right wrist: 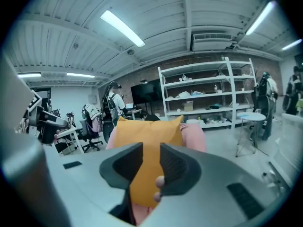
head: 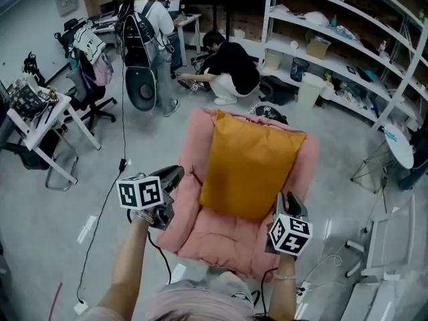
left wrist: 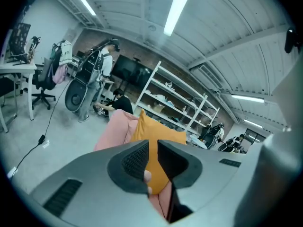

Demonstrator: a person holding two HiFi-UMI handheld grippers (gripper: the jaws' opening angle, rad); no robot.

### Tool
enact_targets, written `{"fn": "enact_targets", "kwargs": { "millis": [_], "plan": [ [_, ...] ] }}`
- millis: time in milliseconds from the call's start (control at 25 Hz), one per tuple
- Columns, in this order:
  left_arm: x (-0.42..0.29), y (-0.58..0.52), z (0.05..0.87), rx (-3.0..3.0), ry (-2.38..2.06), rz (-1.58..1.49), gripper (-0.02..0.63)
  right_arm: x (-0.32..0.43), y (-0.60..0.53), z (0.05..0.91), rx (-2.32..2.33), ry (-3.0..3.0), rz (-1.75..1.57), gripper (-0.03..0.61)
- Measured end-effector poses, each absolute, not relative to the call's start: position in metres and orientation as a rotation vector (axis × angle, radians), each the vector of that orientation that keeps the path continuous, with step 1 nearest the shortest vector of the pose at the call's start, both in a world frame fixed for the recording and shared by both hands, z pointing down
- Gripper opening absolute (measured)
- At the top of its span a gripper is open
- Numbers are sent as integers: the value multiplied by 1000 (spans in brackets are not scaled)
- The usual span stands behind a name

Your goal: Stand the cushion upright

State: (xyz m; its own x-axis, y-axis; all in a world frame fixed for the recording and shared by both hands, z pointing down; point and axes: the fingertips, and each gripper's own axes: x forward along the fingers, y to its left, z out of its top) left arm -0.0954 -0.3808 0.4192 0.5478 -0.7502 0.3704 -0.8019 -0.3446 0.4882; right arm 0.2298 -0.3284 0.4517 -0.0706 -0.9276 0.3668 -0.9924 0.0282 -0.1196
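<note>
**Colleague:** Where is the cushion from where you sit?

**Me:** On my head view I have the mustard-orange square fabric cushion (head: 249, 166) standing on its lower edge on the seat of the pink padded low armchair (head: 224, 238). Its back lies against the backrest, so it is upright and tilts back only as the backrest does.

**Colleague:** How does it look?

**Me:** It looks plump and mostly smooth across the face, with a few soft creases towards the bottom. Its two top corners stick up as small points, close to the top of the backrest. Pink padding shows on both sides of it and in front.

**Colleague:** And your tongs?

**Me:** My left tongs (head: 178, 172) are near the chair's left front edge and my right tongs (head: 289, 199) near its right side, both apart from the cushion. In the left gripper view the jaws are spread by a narrow gap with nothing in it, and the cushion shows through from further off. In the right gripper view the gap is a little wider and also empty.
</note>
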Motion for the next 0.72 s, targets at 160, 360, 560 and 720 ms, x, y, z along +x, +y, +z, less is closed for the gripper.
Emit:
{"fn": "enact_targets", "kwargs": {
  "millis": [160,360,560,720],
  "plan": [
    [-106,-344,419,2144,-1226,90,57,211,-297,444,1995,-2119,500,112],
    [-120,-297,414,2162,-1281,87,39,195,-256,435,1994,-2123,479,98],
    [-136,-237,401,2200,-1351,107,32,184,-212,432,2011,-2100,527,74],
    [-149,-198,392,2218,-1396,104,32,170,-180,427,2015,-2104,508,67]
  ]
}}
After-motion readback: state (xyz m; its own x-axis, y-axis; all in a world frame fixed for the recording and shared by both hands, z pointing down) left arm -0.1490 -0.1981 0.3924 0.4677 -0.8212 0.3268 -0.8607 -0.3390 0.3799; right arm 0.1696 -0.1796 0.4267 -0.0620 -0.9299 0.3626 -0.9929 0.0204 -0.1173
